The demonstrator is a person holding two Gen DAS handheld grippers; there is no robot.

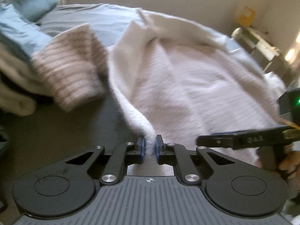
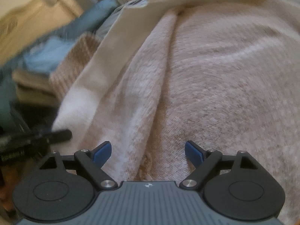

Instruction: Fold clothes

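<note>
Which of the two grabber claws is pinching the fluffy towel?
The left gripper: its blue pads are squeezed on a fold of the pinkish-white towel. The right gripper is wide open over the towel, pinching nothing.

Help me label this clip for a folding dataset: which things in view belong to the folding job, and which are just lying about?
Part of the job:
- pale knit garment, spread on the bed
- left gripper, shut on its edge
- right gripper, open over it

Lying about:
- striped folded piece
- blue pillows
- grey bedsheet
- yellow item by the wall
</note>
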